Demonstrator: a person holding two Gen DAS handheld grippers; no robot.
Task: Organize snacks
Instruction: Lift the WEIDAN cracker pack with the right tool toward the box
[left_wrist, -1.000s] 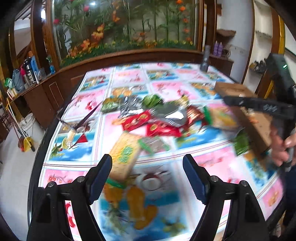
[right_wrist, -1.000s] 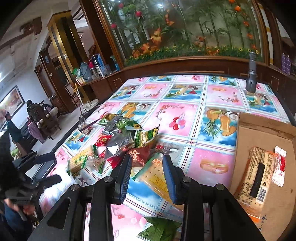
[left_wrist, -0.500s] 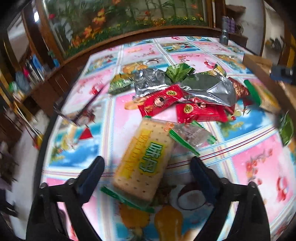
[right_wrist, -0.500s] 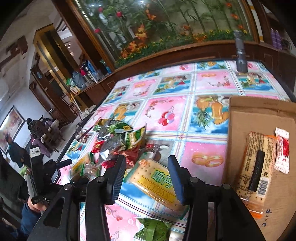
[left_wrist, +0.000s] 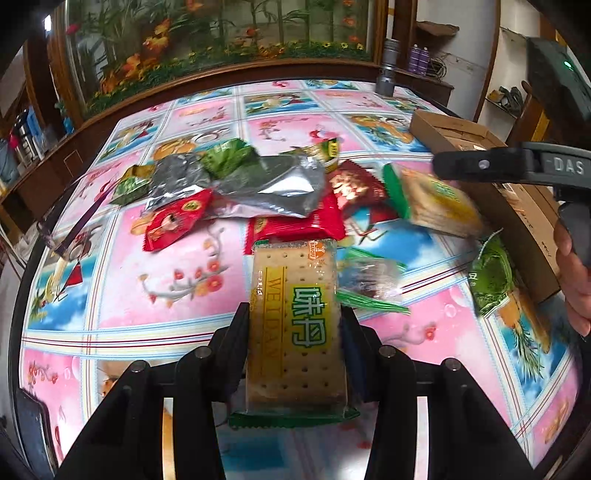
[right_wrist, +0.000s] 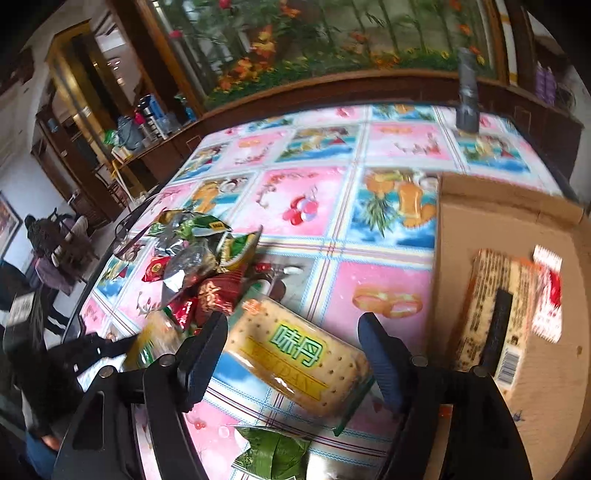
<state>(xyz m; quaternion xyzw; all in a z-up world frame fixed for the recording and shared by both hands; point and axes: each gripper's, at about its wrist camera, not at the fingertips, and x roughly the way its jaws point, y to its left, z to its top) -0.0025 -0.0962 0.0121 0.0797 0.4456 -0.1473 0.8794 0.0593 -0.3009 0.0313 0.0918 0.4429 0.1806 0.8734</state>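
A yellow cracker packet with green characters lies lengthwise between the fingers of my left gripper. The jaws are closing and both pads touch its long sides. A second, matching cracker packet lies flat on the tablecloth under my right gripper, whose jaws are opening with gaps on both sides of it. The left wrist view shows that right gripper above the same packet. The cardboard box at the right holds a face-down cracker packet and a small red-and-white sachet.
A heap of snacks lies mid-table: a silver bag, red packets and green ones. A grey cylinder stands at the far edge. A person's hand holds the right gripper. A green packet lies near the front edge.
My left gripper came down over the first cracker packet and its jaws closed onto it. The right gripper's jaws widened from nearly shut and now straddle the second packet.
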